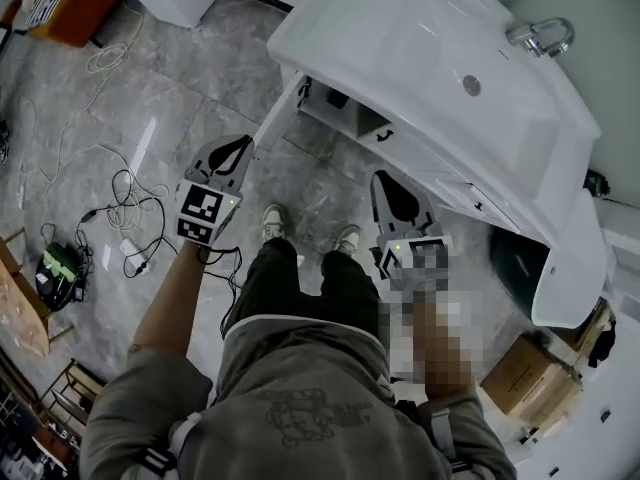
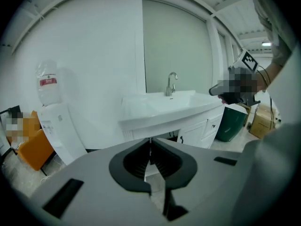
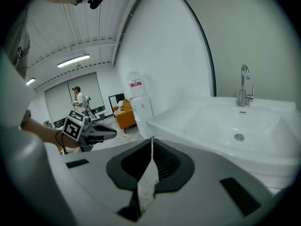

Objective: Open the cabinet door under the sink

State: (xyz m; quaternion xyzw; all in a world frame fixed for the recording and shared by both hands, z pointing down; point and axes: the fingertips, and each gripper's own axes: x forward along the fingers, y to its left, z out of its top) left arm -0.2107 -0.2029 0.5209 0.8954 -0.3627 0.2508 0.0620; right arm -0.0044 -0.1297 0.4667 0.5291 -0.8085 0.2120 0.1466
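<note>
1. At my far left an orange chair point(image 1: 70, 8) sits in the top corner. Loose cables point(image 1: 120, 203) trail over the grey floor point(image 1: 150, 88).
2. My left gripper point(image 1: 241, 148) is held out ahead of my left shoe point(image 1: 273, 223). Its fingers point(image 2: 123, 178) are pressed together at the tips, with nothing between them.
3. The cabinet door point(image 1: 278, 111) under the sink's left end stands open. From my head view I see it almost edge-on. Its free edge lies just beside my left gripper's tips, and I cannot tell whether they touch.
4. Behind that door the open compartment point(image 1: 340, 103) looks dark inside.
5. A dark handle point(image 1: 385, 135) shows on the closed front next to the opening.
6. My right gripper point(image 1: 385, 180) is held ahead of my right shoe point(image 1: 346, 238) and points toward the sink. Its fingers point(image 3: 123, 175) are closed tip to tip and hold nothing.
7. The white sink point(image 1: 420, 38) runs across the top of the cabinet, with the faucet point(image 1: 540, 36) at its back edge.
8. A dark green bin point(image 1: 512, 258) stands on the floor below the sink's right end. A cardboard box point(image 1: 525, 376) lies near it, further right.
</note>
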